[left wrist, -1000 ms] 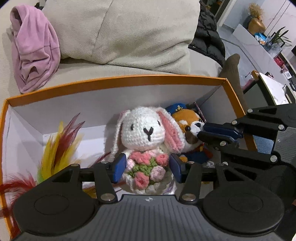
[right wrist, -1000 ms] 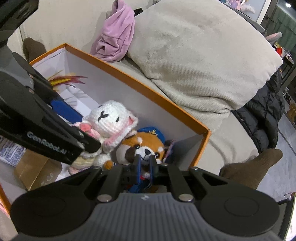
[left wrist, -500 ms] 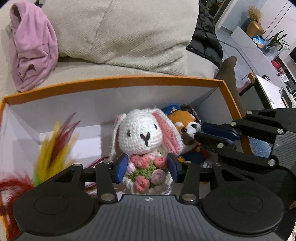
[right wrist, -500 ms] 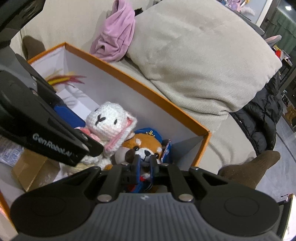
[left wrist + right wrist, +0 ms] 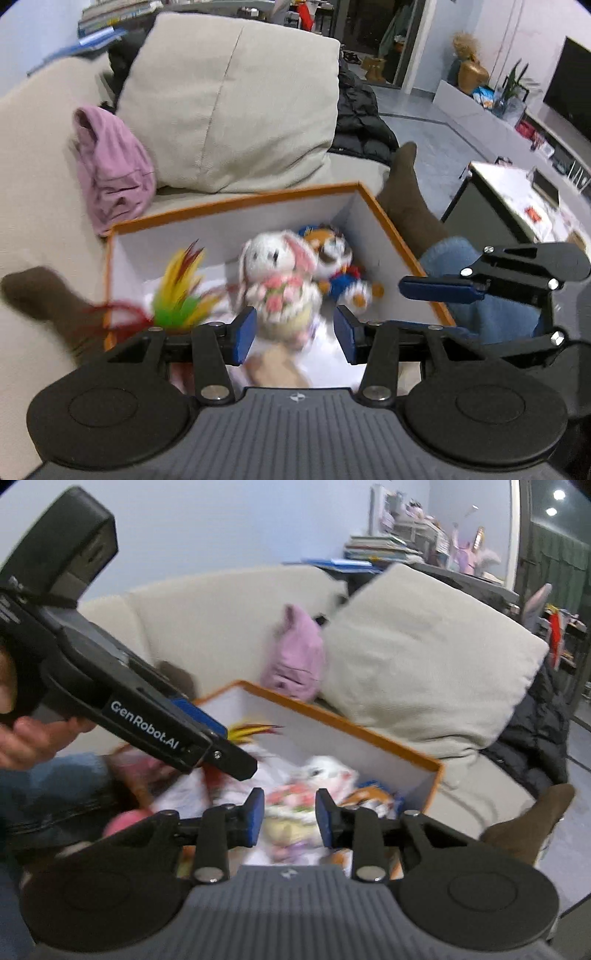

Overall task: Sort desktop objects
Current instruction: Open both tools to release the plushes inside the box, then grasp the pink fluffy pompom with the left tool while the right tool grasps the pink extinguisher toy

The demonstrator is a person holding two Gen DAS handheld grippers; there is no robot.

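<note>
L wrist view shows the toys fairly sharp; R wrist view is blurred inside the box, so only rough colours there. R view alone shows the person's hand (image 5: 22, 734) round the left gripper's handle, w/ "GenRobot.AI" printed on its side. L view alone shows the right gripper (image 5: 439, 290) side-on over the box's R wall, one blue pad visible.

Orange-rimmed box (image 5: 236, 201) w/ white inner walls sits on the beige sofa (image 5: 33, 155), betw. the person's brown-socked feet. Inside: crochet bunny (image 5: 277, 273) w/ pink ears and a flower bouquet on its front, about mid-box; red panda plush (image 5: 332, 258) in sailor outfit just beside it, toward the far R corner, touching the bunny's ear side. Feather toy (image 5: 181, 284), yellow/green/red, near the L wall. Tan blurred item at the near end, can't ID.

Left gripper (image 5: 293, 330): fingers spread wide, nothing betw. them; bunny lies just beyond and betw. the pads, apart from both. In R view the right gripper (image 5: 290, 818) is also spread, empty, raised above the box; bunny (image 5: 325, 775) shows past the gap, panda to its R as an orange blur.

Behind the box: pink garment (image 5: 110, 173) beside a big cushion (image 5: 229, 107), black jacket (image 5: 360, 122) further R.
</note>
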